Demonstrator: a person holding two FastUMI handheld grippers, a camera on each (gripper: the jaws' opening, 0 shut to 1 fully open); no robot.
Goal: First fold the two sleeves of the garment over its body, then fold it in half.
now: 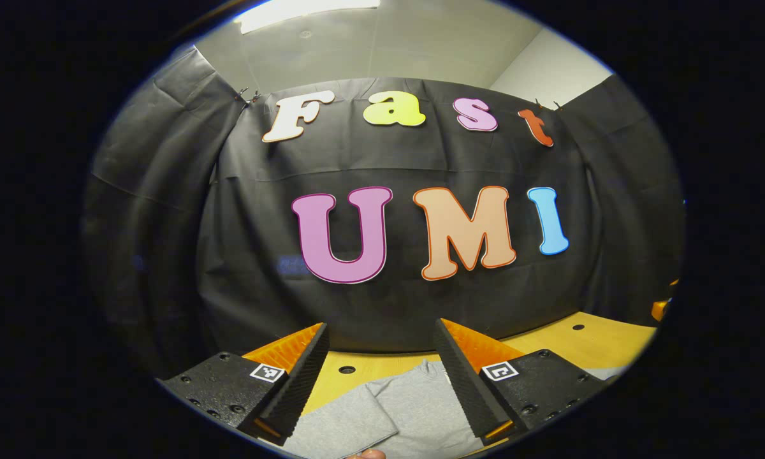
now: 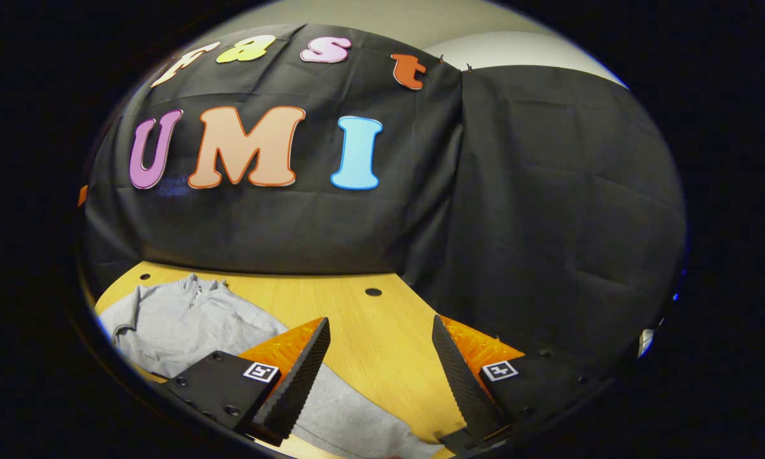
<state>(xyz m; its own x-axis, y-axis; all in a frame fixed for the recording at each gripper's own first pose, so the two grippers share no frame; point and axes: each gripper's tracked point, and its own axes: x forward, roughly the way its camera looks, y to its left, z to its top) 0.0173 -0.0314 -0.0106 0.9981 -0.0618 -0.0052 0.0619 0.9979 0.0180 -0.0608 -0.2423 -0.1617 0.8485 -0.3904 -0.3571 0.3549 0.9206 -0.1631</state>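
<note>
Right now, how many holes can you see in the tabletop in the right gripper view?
2: one hole ahead of the right tongs, another hole far left beyond the grey garment. The garment may hide more.

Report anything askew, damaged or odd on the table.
Nothing stands out. The grey garment lies on the wooden table, loosely rumpled near its collar. Both tongs, left and right, hang open above it, gripping nothing.

Grey garment [image 2: 185, 319] lies flat, one sleeve [image 1: 344, 421] folded over.
</note>
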